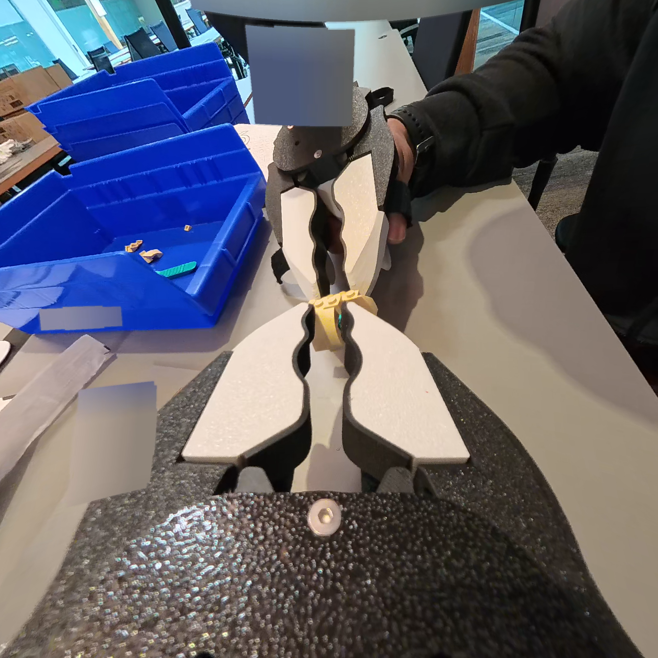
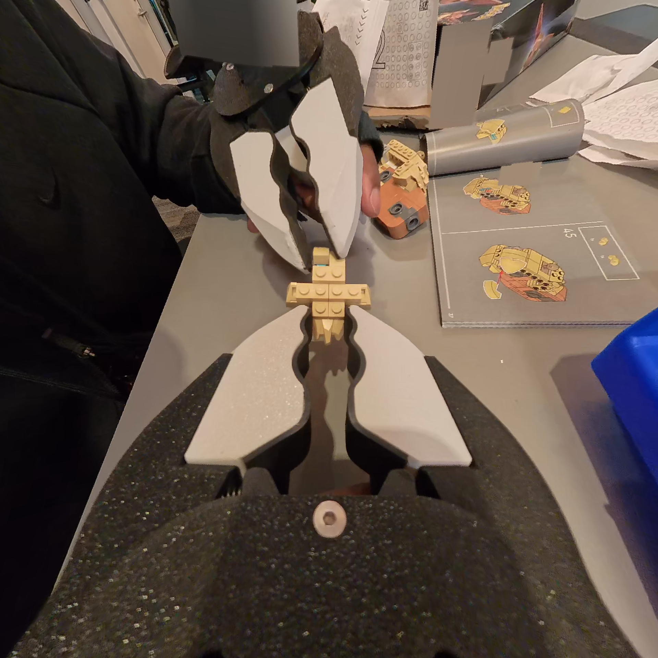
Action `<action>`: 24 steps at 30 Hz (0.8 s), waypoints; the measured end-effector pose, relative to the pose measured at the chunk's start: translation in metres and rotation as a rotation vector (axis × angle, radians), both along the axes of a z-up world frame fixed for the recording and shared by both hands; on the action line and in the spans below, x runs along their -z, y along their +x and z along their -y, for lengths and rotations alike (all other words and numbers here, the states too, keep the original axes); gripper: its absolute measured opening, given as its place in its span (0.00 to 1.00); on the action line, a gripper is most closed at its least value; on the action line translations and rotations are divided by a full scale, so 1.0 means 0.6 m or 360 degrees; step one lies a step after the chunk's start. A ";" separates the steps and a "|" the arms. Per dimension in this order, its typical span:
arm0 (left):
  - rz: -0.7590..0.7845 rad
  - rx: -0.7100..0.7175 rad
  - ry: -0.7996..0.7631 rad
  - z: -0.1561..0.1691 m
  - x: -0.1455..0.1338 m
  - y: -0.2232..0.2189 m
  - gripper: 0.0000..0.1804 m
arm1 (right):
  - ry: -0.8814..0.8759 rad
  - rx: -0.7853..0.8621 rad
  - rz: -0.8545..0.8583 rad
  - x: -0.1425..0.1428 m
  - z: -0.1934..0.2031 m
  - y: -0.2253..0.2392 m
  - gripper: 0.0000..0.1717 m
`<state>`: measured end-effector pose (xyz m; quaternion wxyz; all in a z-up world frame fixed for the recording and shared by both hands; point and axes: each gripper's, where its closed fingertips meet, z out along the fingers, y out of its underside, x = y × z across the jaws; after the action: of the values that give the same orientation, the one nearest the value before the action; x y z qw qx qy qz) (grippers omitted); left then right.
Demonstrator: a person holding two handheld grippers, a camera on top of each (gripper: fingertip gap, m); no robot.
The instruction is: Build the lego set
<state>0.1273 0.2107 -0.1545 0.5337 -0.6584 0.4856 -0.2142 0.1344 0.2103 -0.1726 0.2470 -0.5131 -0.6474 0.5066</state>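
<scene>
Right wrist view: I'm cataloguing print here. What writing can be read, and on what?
Booklet: page and step numbers are legible, but I don't copy writing.
Paper bag: a large number, likewise.
Box: print blurred over.

Tan brick assembly [image 2: 327, 295]: uniform sandy tan, one sliver of turquoise at its far end.
Right gripper [image 2: 327, 313]: pale grey-white fingers [image 2: 256, 374] edged black, on a black speckled body; pads pressed to the near tan end.
Left gripper [image 2: 322, 258]: same grey-white and black.
Table [image 2: 220, 270]: plain grey.
Partial model [image 2: 402, 192], far right: orange-brown base, tan top, dark grey round fittings.
Booklet [image 2: 527, 270]: grey pages, tan and orange drawings, white outlines.
Bins [image 1: 106, 213], left: bright blue; nearest holds tan bits [image 1: 142, 249] and a ribbed teal piece [image 1: 177, 270].
Sleeve [image 1: 516, 106]: black.
Papers [image 2: 623, 106], far right: white with circle patterns.
</scene>
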 end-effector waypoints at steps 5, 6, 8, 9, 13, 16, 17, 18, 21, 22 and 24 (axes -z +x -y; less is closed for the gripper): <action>0.0031 -0.0009 0.0001 -0.002 0.001 0.006 0.07 | -0.0002 0.0000 -0.0002 0.000 0.000 0.000 0.10; 0.0037 -0.0012 0.0002 -0.002 0.001 0.007 0.06 | -0.0004 0.0000 -0.0003 0.000 0.000 0.000 0.10; 0.0044 -0.0021 0.0018 -0.003 0.000 0.009 0.06 | -0.0009 0.0001 -0.0005 -0.001 0.000 0.000 0.10; 0.0043 -0.0027 0.0033 -0.004 -0.001 0.010 0.06 | -0.0013 0.0002 -0.0008 -0.001 -0.001 0.000 0.10; 0.0048 -0.0020 0.0085 -0.002 -0.010 0.017 0.06 | -0.0034 0.0004 -0.0019 -0.004 -0.002 0.000 0.10; 0.0044 -0.0014 0.0134 0.001 -0.017 0.024 0.07 | -0.0049 0.0007 -0.0026 -0.006 -0.003 0.000 0.10; 0.0036 -0.0015 0.0150 0.000 -0.017 0.025 0.08 | -0.0052 0.0008 -0.0028 -0.006 -0.003 0.000 0.10; 0.0031 -0.0022 0.0165 0.000 -0.018 0.024 0.08 | -0.0055 0.0008 -0.0030 -0.006 -0.004 0.000 0.10; 0.0047 -0.0039 0.0175 -0.003 -0.023 0.018 0.10 | -0.0065 0.0011 -0.0032 -0.007 -0.005 0.000 0.10; 0.0052 -0.0049 0.0176 -0.004 -0.027 0.013 0.10 | -0.0067 0.0015 -0.0032 -0.008 -0.006 0.001 0.10; 0.0043 -0.0088 0.0188 -0.008 -0.036 -0.003 0.11 | -0.0075 0.0032 -0.0028 -0.008 -0.010 0.002 0.10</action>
<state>0.1252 0.2157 -0.1330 0.5838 -0.6360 0.4718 -0.1793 0.1354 0.2162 -0.1677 0.2457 -0.5206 -0.6280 0.5237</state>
